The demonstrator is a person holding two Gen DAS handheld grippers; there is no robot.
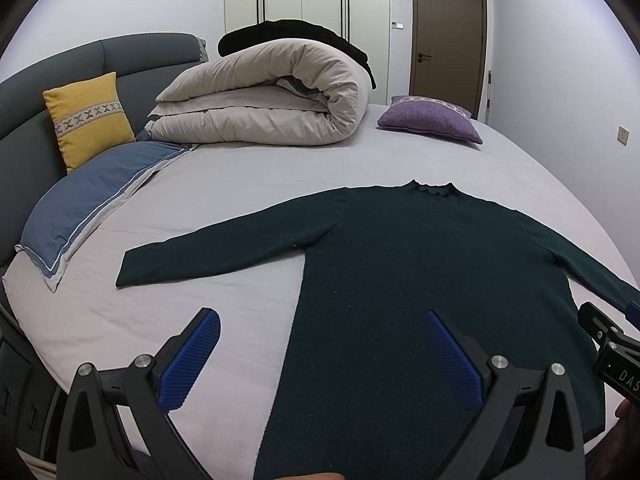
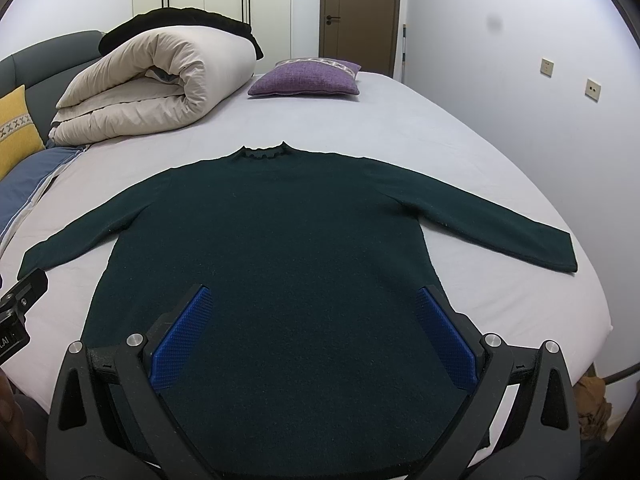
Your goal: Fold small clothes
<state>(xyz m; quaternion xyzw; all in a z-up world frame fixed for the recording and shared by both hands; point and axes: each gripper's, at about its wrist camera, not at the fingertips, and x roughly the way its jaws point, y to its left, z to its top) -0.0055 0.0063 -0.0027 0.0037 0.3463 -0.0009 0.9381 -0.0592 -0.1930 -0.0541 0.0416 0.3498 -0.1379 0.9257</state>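
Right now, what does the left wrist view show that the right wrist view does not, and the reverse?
Only the left wrist view shows the open left gripper and the whole blue pillow.

Only the right wrist view shows the open right gripper and the sweater's whole right sleeve.

Both show the dark green sweater flat on the bed sheet, the rolled duvet and the purple cushion.

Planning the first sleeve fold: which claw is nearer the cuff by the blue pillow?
Left. The left claw hangs just below that cuff; the right claw hangs over the sweater's middle.
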